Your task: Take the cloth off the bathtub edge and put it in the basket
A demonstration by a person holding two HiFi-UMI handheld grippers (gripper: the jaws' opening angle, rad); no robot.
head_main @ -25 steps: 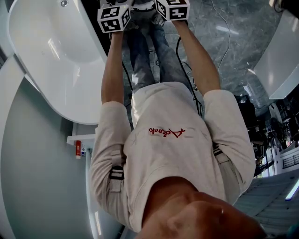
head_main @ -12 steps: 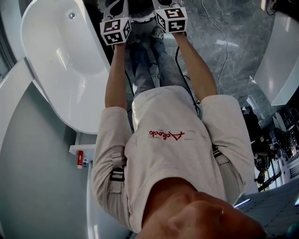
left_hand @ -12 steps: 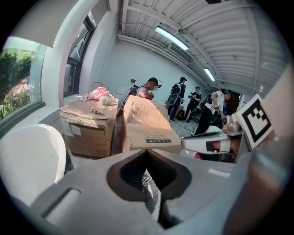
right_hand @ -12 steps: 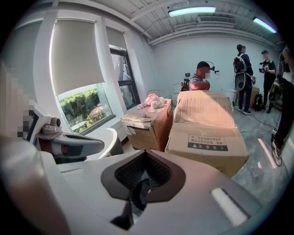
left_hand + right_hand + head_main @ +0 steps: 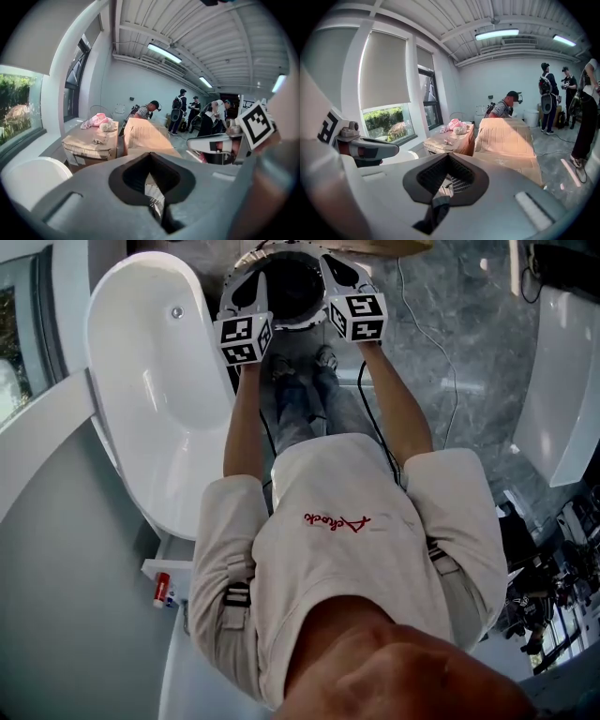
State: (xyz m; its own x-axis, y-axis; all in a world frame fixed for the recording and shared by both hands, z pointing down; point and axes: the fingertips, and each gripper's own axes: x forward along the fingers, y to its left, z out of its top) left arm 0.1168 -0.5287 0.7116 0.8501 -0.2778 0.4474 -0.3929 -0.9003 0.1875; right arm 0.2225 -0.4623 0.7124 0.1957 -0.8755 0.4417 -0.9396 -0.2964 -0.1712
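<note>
Head view shows me holding the basket out in front between both tools, the left gripper on its left rim and the right gripper on its right rim, well clear of the floor.

Both sets of jaws are pressed together. In the left gripper view a strip of mesh runs down the seam between the jaws, and the right gripper view shows the same weave just behind its closed tips. I take that to be the basket wall, pinched on each side.

The cloth itself I cannot find. The tub lies off to the left of the left jaws, and the part of its edge that I can see is bare. The basket's inside, between the two pairs of jaws, is too dark to say whether the cloth lies in it.

My reading of progress: with the edge bare and both tools on the basket, the cloth has most likely gone in, so the task looks done or nearly so. What is left, if anything, is to set the basket down and let go. I hold that loosely, since the cloth is unseen.

Pose: both arms reach straight ahead, forearms roughly side by side, elbows nearly straight. The grippers tip a little below level and angle in toward each other around the basket, marker cubes facing up.
</note>
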